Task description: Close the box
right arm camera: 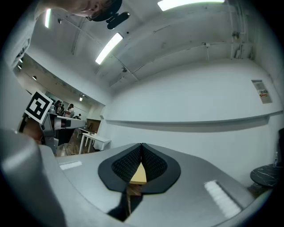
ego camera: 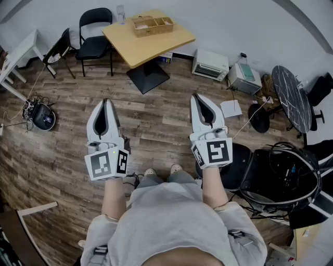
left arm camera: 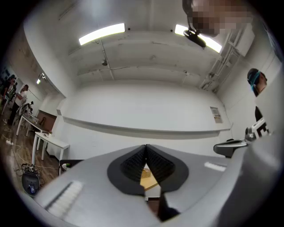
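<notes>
While the box (ego camera: 151, 25) is sitting with its top open near the far edge of the tan table (ego camera: 156, 48), in the upper middle of the head view, I am holding both grippers well apart from it, low in the frame over the wood floor (ego camera: 62, 150). Nothing of mine is touching the box. My left gripper (ego camera: 106, 102) is pointing toward the top of the frame at centre left. Its jaws are pressing together at the tips and carrying nothing. In its own view a sliver of the tan table is showing through the small gap below the closed tips. My right gripper (ego camera: 196, 96) is pointing the same way at centre right, its jaws likewise meeting at the tips and gripping nothing. A clear bottle (ego camera: 120, 13) is standing on the table just left of the box. A black folding chair (ego camera: 95, 36) is standing beside the table's left side, and a white appliance (ego camera: 210, 63) is resting on the floor to the table's right, against the wall.
</notes>
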Demonstrator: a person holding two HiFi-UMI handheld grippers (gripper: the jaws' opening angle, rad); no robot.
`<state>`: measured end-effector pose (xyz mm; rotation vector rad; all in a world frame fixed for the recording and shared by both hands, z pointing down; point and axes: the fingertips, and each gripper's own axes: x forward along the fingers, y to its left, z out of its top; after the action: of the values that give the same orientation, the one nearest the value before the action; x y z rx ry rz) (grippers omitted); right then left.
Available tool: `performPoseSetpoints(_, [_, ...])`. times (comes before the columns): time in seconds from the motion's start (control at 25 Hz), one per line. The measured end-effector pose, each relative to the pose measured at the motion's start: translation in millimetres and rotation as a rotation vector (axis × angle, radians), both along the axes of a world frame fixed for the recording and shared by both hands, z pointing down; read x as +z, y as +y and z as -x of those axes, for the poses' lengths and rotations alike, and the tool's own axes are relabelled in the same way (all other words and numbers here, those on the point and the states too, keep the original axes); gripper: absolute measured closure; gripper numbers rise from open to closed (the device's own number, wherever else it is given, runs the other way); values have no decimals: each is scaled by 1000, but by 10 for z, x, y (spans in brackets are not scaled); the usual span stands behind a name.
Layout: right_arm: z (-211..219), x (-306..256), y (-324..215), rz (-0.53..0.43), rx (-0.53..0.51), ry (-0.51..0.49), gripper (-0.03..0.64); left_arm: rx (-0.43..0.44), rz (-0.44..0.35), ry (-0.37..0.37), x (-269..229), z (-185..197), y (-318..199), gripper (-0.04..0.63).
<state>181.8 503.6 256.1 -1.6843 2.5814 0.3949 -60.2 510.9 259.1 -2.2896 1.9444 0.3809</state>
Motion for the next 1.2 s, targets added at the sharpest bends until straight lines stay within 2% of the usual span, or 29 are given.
performPoseSetpoints(0.64, [322,-5,-125,-16,34,-22,612,38,-20,-1,-20,301,-161,537])
performPoseSetpoints(0.8, [366,-100,-139,-61,3,-34,612,52,-17,0,4,351,-222,537])
performPoseSetpoints(0.92, [402,-169,-179,-77,-40,4,612,60,-16,18,-10,360,-309,537])
performPoseSetpoints(1.04, [397,-190,-278,-96,-64,8,612,59,-31,35,-33,380,-424,537])
performPoseSetpoints(1.2, [320,-147,-621,-126,-10,-6,612,47,-55,40,-48,418,-636,538])
